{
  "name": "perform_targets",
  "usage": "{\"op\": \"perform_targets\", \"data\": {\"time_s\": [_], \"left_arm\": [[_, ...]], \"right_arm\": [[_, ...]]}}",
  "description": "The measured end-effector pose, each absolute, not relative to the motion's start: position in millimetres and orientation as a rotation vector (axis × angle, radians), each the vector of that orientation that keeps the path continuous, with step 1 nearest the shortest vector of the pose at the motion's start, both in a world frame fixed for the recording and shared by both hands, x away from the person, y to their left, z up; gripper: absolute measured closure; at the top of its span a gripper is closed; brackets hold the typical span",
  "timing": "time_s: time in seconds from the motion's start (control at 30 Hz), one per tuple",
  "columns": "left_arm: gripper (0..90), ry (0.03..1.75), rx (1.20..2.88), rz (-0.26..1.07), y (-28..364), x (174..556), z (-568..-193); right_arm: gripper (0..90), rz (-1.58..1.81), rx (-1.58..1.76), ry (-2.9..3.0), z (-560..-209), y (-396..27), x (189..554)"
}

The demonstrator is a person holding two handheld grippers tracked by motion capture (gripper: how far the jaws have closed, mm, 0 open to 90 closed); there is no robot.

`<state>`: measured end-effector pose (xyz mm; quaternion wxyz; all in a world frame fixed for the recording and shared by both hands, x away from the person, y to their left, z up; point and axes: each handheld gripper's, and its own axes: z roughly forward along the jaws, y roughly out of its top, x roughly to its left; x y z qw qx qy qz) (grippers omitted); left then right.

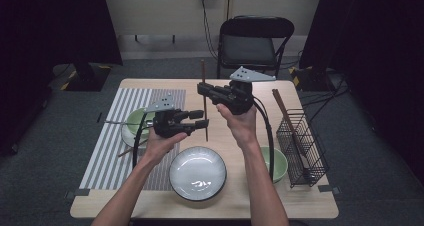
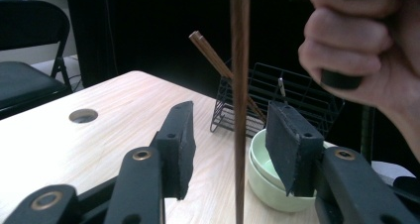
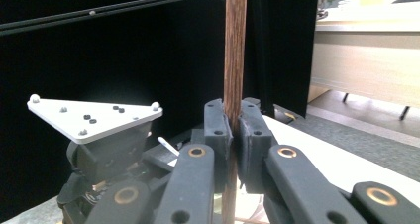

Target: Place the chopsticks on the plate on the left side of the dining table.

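Jaws of right gripper (image 3: 235, 130) clamped on upright dark-brown wooden chopstick (image 3: 235, 45), left gripper (image 2: 233, 147) jaws apart

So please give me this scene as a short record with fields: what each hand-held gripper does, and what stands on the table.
right hand-held gripper: shut on the chopstick, held upright
left hand-held gripper: jaws on either side of the chopstick, not pressing on it
table: wood top
in front: white plate
right: green bowl, wire basket with another chopstick
left: striped mat
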<state>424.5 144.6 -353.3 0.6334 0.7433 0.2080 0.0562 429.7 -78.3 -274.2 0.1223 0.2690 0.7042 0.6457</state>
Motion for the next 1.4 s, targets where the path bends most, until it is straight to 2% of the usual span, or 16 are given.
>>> {"op": "perform_targets", "data": {"time_s": [0.07, 0.1, 0.37, 0.53, 0.93, 1.23, 1.4], "left_arm": [[61.1, 0.457, 1.705, 0.126, 143.9, 425.6, -353.0], [68.4, 0.438, 1.709, 0.128, 144.1, 426.1, -353.5], [81.4, 0.427, 1.701, 0.124, 148.1, 427.9, -353.0], [80.3, 0.433, 1.683, 0.107, 147.9, 428.3, -351.9], [84.9, 0.405, 1.711, 0.123, 147.6, 427.3, -349.4], [84.9, 0.418, 1.706, 0.127, 153.6, 425.8, -350.6], [84.9, 0.439, 1.703, 0.142, 161.7, 425.1, -348.0]], "right_arm": [[84.9, 1.887, 0.774, 2.068, -275.5, -73.8, 428.9], [84.9, 1.888, 0.767, 2.076, -276.2, -71.7, 427.9], [84.9, 1.911, 0.755, 2.071, -278.3, -70.9, 425.5], [84.9, 1.922, 0.745, 2.066, -277.1, -71.8, 424.5], [84.1, 1.908, 0.735, 2.083, -280.5, -77.3, 423.1], [57.8, 1.902, 0.716, 2.083, -277.1, -83.9, 422.2], [49.6, 1.883, 0.714, 2.089, -279.2, -90.1, 418.5]]}}
